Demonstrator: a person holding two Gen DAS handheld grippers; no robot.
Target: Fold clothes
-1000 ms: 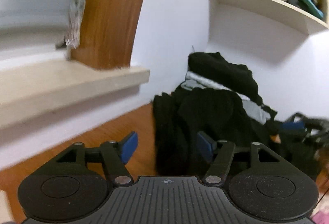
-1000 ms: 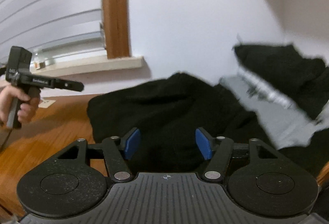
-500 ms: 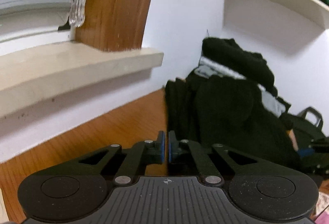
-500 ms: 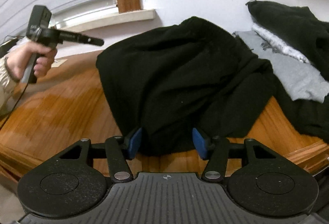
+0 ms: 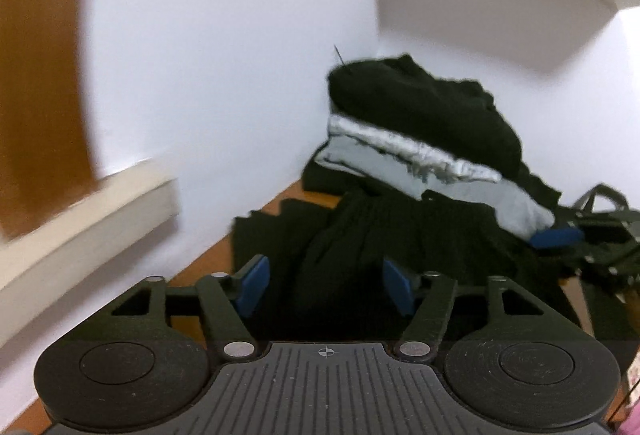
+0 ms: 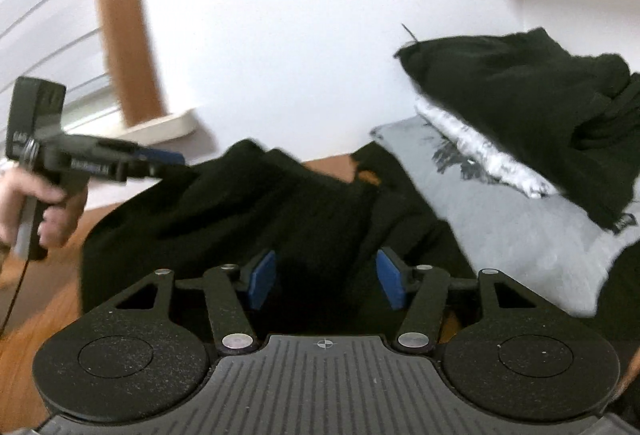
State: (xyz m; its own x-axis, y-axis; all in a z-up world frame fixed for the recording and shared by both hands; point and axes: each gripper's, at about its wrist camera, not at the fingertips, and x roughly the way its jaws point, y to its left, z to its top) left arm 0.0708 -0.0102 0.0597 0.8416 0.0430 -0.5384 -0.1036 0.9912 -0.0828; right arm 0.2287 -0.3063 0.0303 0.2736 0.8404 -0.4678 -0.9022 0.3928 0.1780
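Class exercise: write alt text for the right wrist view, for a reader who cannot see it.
The right gripper, jaws opening and holding nothing, points at a crumpled black garment on a wooden table. To the right, grey and black clothes are stacked against a white wall; at the left, a hand holds the left gripper.

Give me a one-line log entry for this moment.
phase: approach | left gripper: opening, nothing gripped | right gripper: opening, nothing gripped | target: black garment unfolded on wooden table | behind: piled clothes
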